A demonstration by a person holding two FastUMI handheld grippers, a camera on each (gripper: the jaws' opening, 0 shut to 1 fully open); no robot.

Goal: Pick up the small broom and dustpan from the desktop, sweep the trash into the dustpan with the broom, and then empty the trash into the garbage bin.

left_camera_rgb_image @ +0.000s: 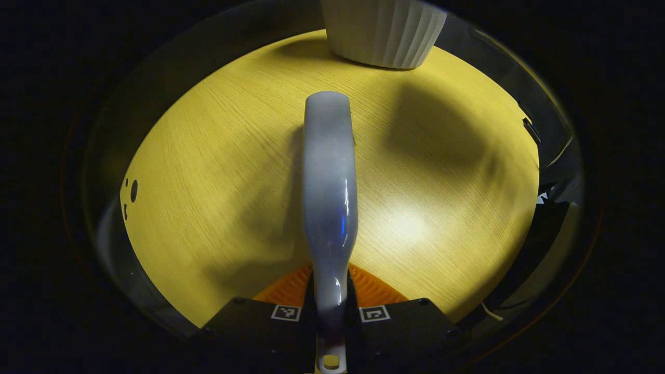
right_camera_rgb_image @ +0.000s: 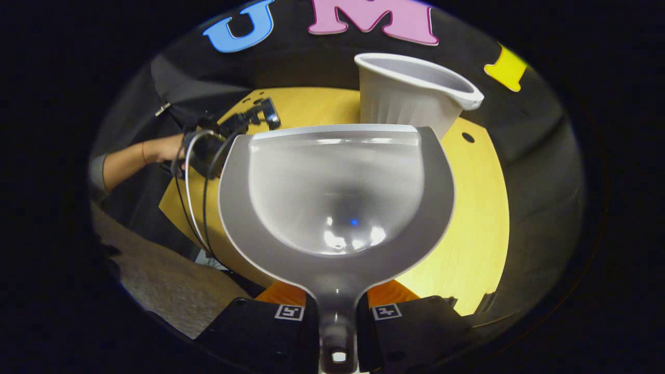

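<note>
In the left gripper view, the left gripper (left_camera_rgb_image: 331, 311) has its fingers clamped together on the near end of the small broom (left_camera_rgb_image: 330, 192), whose smooth grey-white handle runs straight away from the camera over the yellow wood-grain surface (left_camera_rgb_image: 208, 197); its rounded far tip ends short of the garbage bin (left_camera_rgb_image: 384, 31), a white ribbed container standing on the far edge of the surface. The broom's bristles cannot be made out here. A broad shadow lies on the surface to the right of the handle. In the right gripper view, the right gripper (right_camera_rgb_image: 336, 311) has its fingers closed on the short stem of the dustpan (right_camera_rgb_image: 337, 197), a grey scoop with a shiny, empty bowl held out in front of the camera with its flat lip on the far side. Just beyond that lip, to the right, stands the garbage bin (right_camera_rgb_image: 410, 93), its open rim flaring with a pouring spout. At the far left, a person's hand (right_camera_rgb_image: 161, 150) holds the left gripper (right_camera_rgb_image: 265, 115) over the surface (right_camera_rgb_image: 467, 218), with cables looping down from it toward the grey floor (right_camera_rgb_image: 166, 291).
</note>
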